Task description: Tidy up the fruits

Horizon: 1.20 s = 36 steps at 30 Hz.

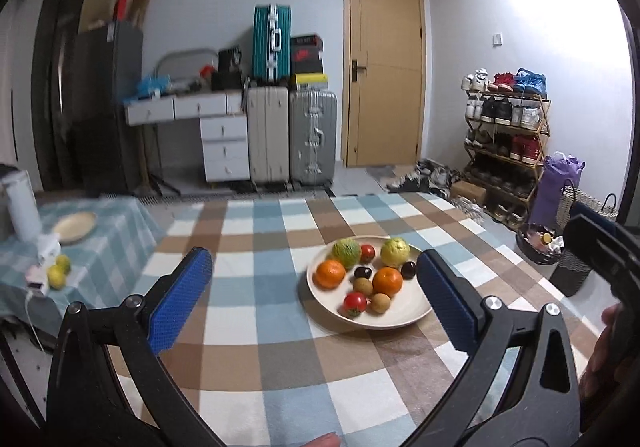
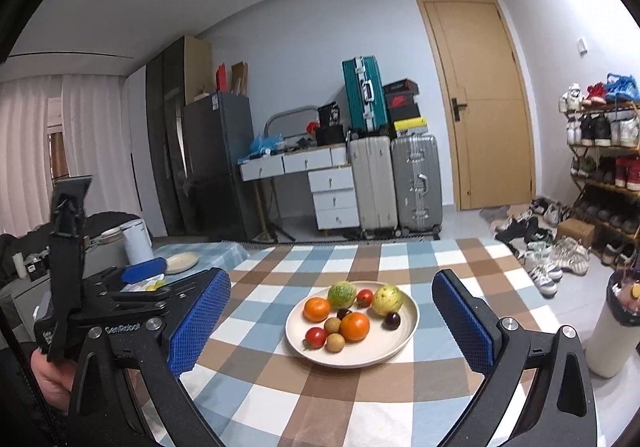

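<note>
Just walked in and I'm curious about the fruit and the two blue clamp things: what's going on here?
A person holds a two-finger tool in each hand over a checked table. Both the left tool and the right tool are open and empty, aimed at a cream plate holding two oranges, two tomatoes and other fruit. Nothing has been picked up. A second, bare plate and two lemons sit on a side table to the left.

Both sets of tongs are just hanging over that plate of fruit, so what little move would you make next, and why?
Probably ease the right tongs forward and down toward the near orange. Both tongs are open and hold nothing, and the plate sits straight ahead between the right fingers. The left tongs are off-centre from the plate.
</note>
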### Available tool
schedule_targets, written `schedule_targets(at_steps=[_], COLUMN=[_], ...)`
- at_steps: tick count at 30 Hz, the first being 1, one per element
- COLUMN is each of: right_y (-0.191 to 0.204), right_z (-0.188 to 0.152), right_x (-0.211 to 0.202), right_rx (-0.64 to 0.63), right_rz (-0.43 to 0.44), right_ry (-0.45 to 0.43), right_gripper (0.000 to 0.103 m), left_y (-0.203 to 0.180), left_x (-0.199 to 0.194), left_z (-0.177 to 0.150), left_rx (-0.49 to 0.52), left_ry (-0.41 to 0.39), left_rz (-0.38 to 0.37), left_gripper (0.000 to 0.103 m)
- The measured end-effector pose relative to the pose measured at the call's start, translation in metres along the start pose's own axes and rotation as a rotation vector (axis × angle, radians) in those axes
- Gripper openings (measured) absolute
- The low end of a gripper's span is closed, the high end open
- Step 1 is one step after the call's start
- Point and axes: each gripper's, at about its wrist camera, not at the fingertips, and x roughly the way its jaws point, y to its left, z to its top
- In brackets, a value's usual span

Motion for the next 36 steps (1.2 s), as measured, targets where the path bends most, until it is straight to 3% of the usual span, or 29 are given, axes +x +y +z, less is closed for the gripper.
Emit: schedule_targets(at_steps=[5,10,24,36], right_y=[0.005,0.011,-0.001,-0.009], right_z=[-0.006,-0.016,-0.047,-0.068], right_x=[-0.009,-0.012,0.010,0.030], right_rx=[-0.038,-0.088,-0.092,-0.108], right_rz=[0.005,-0.007,-0.056,-0.061], right_ry=[-0.062,-0.104,-0.026,0.039], right_gripper=[0.103,0.103,0.103,0.103], left_y=[0.001,0.006,0.022,0.019], left_x=[-0.019,-0.022,0.033,0.051], left_z=[-0.010,-0.024,-0.064,-0.076], left_rx=[-0.002,-0.009,-0.007,-0.009], left_ry=[-0.053,-0.042,0.005,0.027], left_rz=[0.024,0.041,0.064,0.052], left_gripper=[0.102,0.102,0.102,0.102])
